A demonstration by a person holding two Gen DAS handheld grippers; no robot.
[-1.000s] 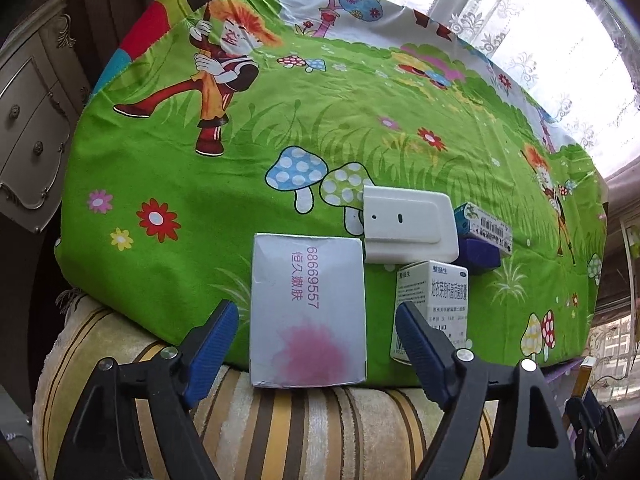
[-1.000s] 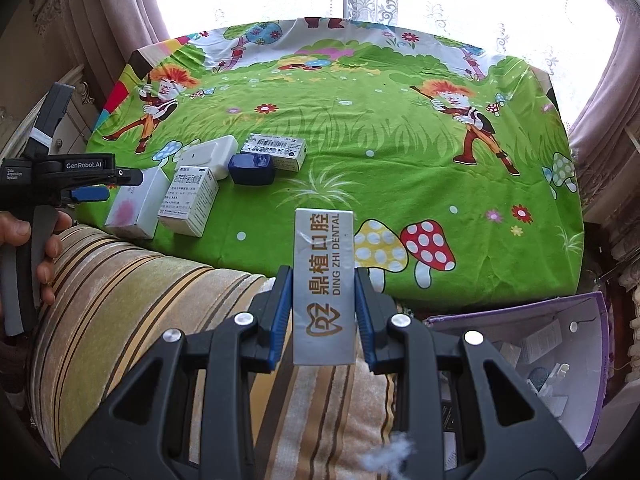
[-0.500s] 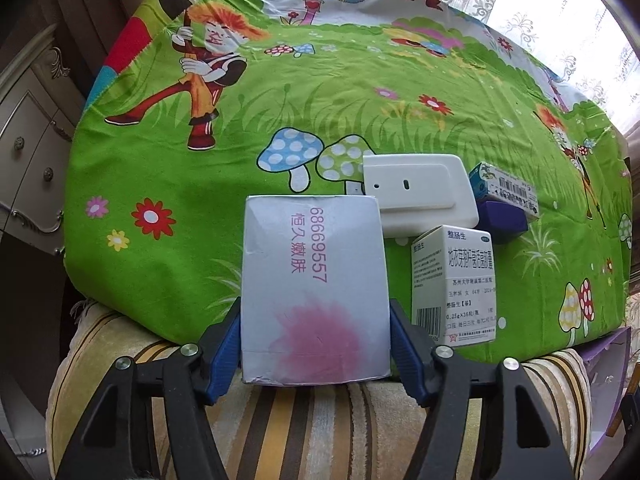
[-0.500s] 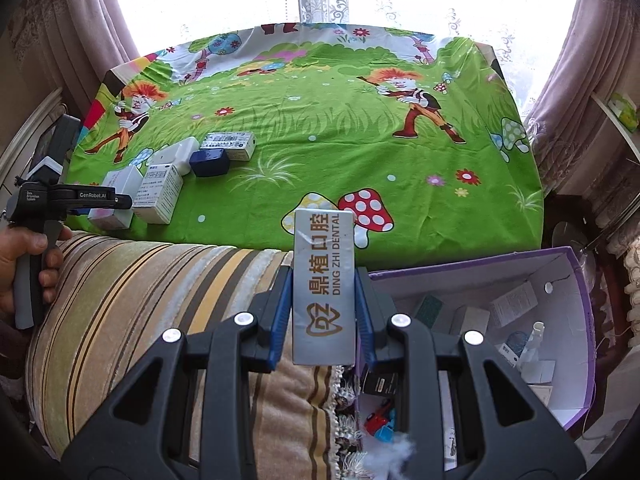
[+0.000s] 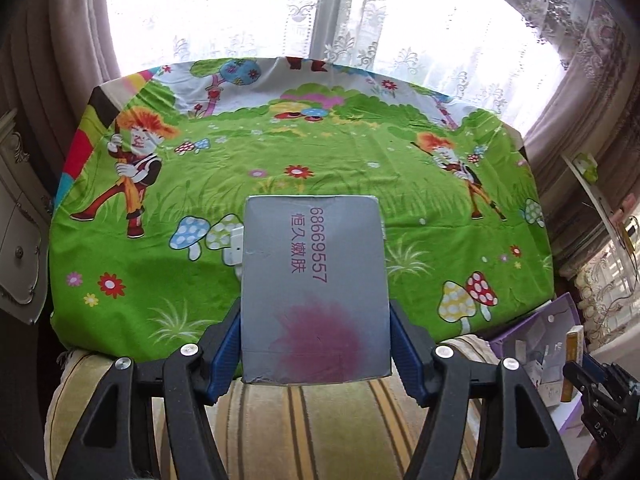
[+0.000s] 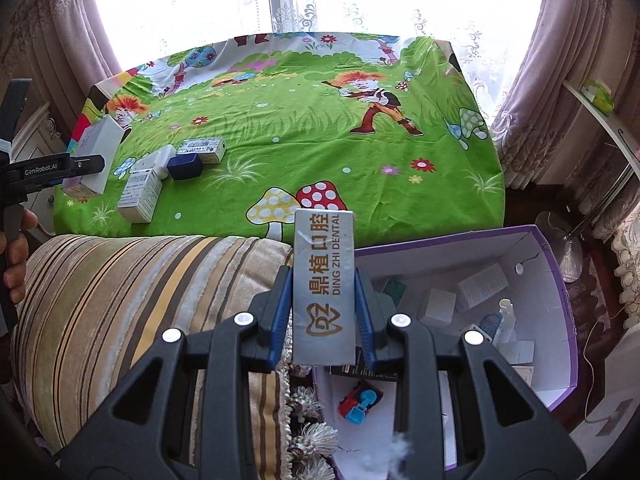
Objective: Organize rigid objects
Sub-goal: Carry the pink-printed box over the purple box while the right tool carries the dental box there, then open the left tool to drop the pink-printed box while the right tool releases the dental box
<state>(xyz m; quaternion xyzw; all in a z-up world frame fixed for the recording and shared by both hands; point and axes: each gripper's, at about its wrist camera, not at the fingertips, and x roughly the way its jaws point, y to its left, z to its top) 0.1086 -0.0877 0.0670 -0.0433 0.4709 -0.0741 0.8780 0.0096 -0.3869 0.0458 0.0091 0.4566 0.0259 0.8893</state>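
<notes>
Left wrist: grey box (pink-printed) clamped between blue fingers.

Your purple box is sitting open-topped but crowded below; the striped cushion is blocking its left side, while small boxes are occupying the bed's near-left corner.

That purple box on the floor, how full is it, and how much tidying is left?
Done: the purple box already holds several small packs and a toy. In hand: the left gripper grips a grey carton, the right gripper a dental box. Left: four items on the green sheet.
</notes>
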